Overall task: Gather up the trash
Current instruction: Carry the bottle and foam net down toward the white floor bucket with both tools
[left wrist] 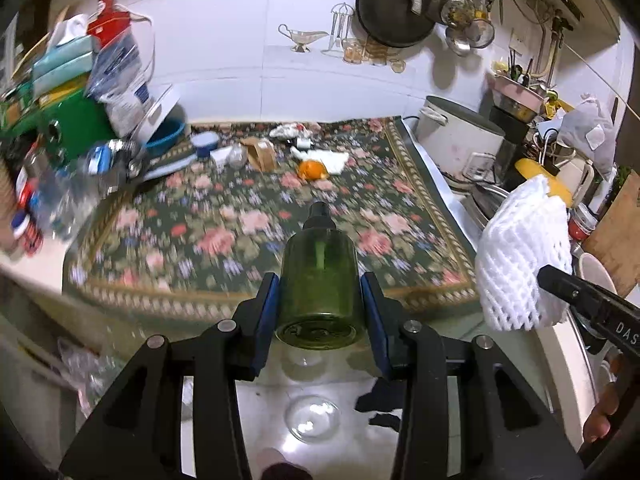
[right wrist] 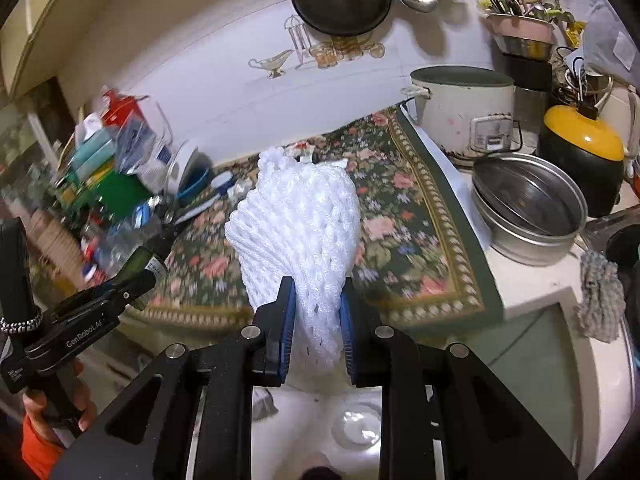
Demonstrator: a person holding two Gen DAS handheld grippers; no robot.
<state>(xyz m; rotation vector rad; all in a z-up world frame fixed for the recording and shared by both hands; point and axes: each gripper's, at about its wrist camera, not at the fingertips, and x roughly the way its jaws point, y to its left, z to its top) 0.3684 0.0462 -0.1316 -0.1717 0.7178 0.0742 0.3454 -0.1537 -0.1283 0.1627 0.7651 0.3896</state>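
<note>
The clutter at the counter's left end is smeared by blur, and small scraps at the back of the floral cloth (left wrist: 256,216) are hard to name. The left gripper (left wrist: 320,300) clamps a green bottle (left wrist: 318,280); the right gripper (right wrist: 318,312) pinches white foam netting (right wrist: 296,224), both held just before the counter's edge.

The right tool (right wrist: 316,320) pinches a white foam net (right wrist: 296,232) between its blue pads, above the floral mat (right wrist: 404,240) on the counter (right wrist: 532,280). At left, the left tool (right wrist: 136,272) grips a green bottle (right wrist: 150,260).
</note>
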